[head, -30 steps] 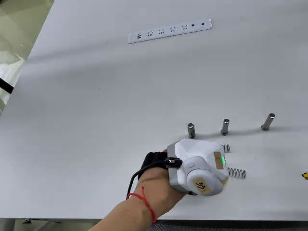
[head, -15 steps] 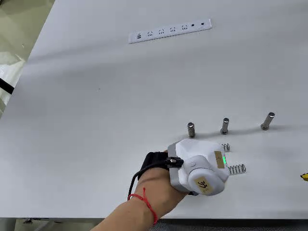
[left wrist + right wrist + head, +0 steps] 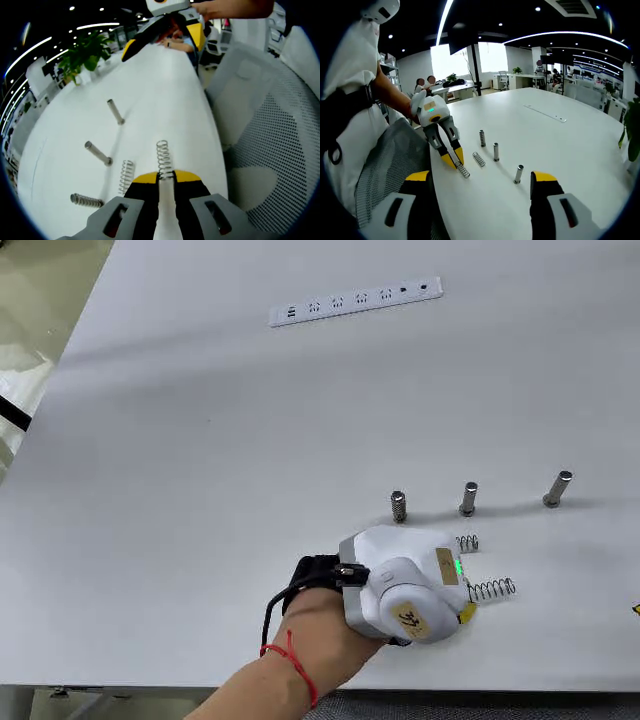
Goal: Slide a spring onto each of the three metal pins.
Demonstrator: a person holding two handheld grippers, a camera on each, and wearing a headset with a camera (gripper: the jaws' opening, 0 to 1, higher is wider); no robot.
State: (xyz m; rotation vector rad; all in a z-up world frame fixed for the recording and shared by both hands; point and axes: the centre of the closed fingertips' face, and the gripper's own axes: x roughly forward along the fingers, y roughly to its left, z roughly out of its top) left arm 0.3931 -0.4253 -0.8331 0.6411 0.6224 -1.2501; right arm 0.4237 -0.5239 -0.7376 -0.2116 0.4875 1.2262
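A spring (image 3: 163,157) was gripped by one end in the shut jaws of the left gripper (image 3: 165,176), low on the table (image 3: 165,90). Nothing was held in the wide-open right gripper (image 3: 480,176). One pin (image 3: 86,200) was already covered. Next, the spring likely had to be lifted and lined up over a bare pin (image 3: 97,152).

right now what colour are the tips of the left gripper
Yellow, on the left gripper; it shows best in the left gripper view.

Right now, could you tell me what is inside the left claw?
One end of a spring, pinched in the left claw; the rest sticks out ahead. How far it reaches back between the jaws is covered.
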